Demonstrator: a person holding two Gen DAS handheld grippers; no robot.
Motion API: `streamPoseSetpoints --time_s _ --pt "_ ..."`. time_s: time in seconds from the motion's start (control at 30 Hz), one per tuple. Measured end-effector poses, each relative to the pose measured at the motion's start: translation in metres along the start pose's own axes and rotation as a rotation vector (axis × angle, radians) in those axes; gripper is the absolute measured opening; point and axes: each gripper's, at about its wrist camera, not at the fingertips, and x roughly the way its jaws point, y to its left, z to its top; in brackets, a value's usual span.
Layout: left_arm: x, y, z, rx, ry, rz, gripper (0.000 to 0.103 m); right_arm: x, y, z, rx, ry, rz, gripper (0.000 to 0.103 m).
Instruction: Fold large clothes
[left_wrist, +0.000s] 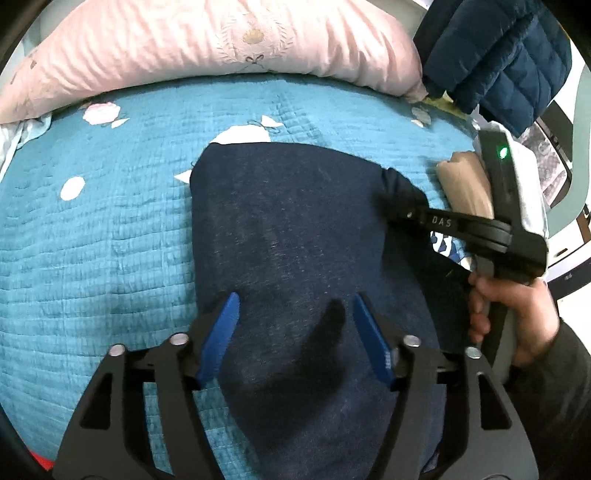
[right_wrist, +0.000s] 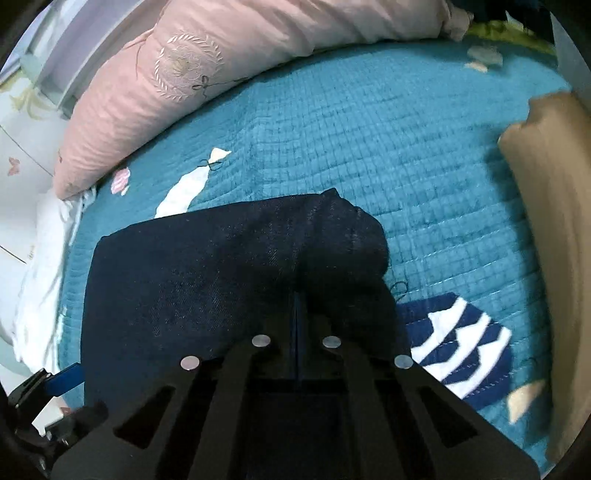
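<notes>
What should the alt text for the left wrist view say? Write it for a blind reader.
An open left gripper hovers over a dark navy garment on a teal quilt. At right, the hand-held right gripper pinches the garment's far corner; a pink pillow lies behind.
</notes>
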Motion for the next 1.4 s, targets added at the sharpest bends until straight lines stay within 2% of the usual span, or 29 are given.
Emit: streamPoseSetpoints --time_s 0.07,0.13,0.27,0.33,0.4,0.47,0.6,0.7,0.73,0.8,0.87,0.93,1.03,1.1,1.23,1.4 --pt "0.001 0.002 -0.001 -0.008 0.001 0.015 0.068 -0.014 0.014 -0.005 -0.03 -0.028 0.0 0.001" --pt "-0.001 0.005 -0.003 -0.021 -0.006 0.0 0.068 -0.046 0.022 -0.02 -0.068 -0.05 0.032 0.002" --pt "-0.005 0.012 -0.005 -0.06 -0.011 -0.034 0.069 -0.074 0.039 -0.074 -0.111 0.012 0.016 0.002" --pt "-0.007 0.013 -0.006 -0.068 -0.012 -0.034 0.069 -0.071 0.041 -0.099 -0.095 0.045 0.012 0.002" --pt "-0.009 0.015 -0.007 -0.08 -0.009 -0.037 0.069 -0.045 0.034 -0.121 -0.046 0.107 -0.018 0.0" --pt "-0.014 0.018 -0.008 -0.1 -0.01 -0.061 0.069 -0.033 0.019 -0.135 0.024 0.072 0.033 0.0" --pt "-0.033 0.026 -0.021 -0.09 -0.016 -0.046 0.069 -0.049 0.031 -0.133 0.049 0.061 0.027 0.003" --pt "-0.05 0.036 -0.036 -0.108 -0.049 -0.045 0.075 -0.07 0.067 -0.14 0.007 0.023 0.17 0.003" --pt "-0.052 0.039 -0.041 -0.121 -0.047 -0.046 0.076 -0.071 0.078 -0.143 -0.015 0.023 0.187 0.003" --pt "-0.05 0.046 -0.051 -0.157 -0.014 -0.066 0.076 -0.056 0.091 -0.154 -0.042 0.069 0.144 0.001" --pt "-0.047 0.051 -0.061 -0.19 0.018 -0.084 0.076 -0.024 0.083 -0.17 -0.031 0.124 0.101 0.0" --pt "-0.047 0.054 -0.073 -0.215 0.033 -0.096 0.076 -0.015 0.072 -0.175 0.01 0.108 0.137 0.0" --pt "-0.046 0.058 -0.09 -0.252 0.056 -0.143 0.079 -0.016 0.075 -0.169 -0.002 0.115 0.132 0.0" --pt "-0.044 0.056 -0.1 -0.294 0.075 -0.205 0.08 -0.016 0.071 -0.169 0.029 0.104 0.16 0.0" --pt "-0.033 0.038 -0.115 -0.267 0.112 -0.205 0.082 -0.039 0.061 -0.179 0.101 0.064 0.223 0.0" --pt "-0.015 0.021 -0.126 -0.271 0.147 -0.217 0.082 -0.044 0.054 -0.188 0.148 0.048 0.221 0.006"
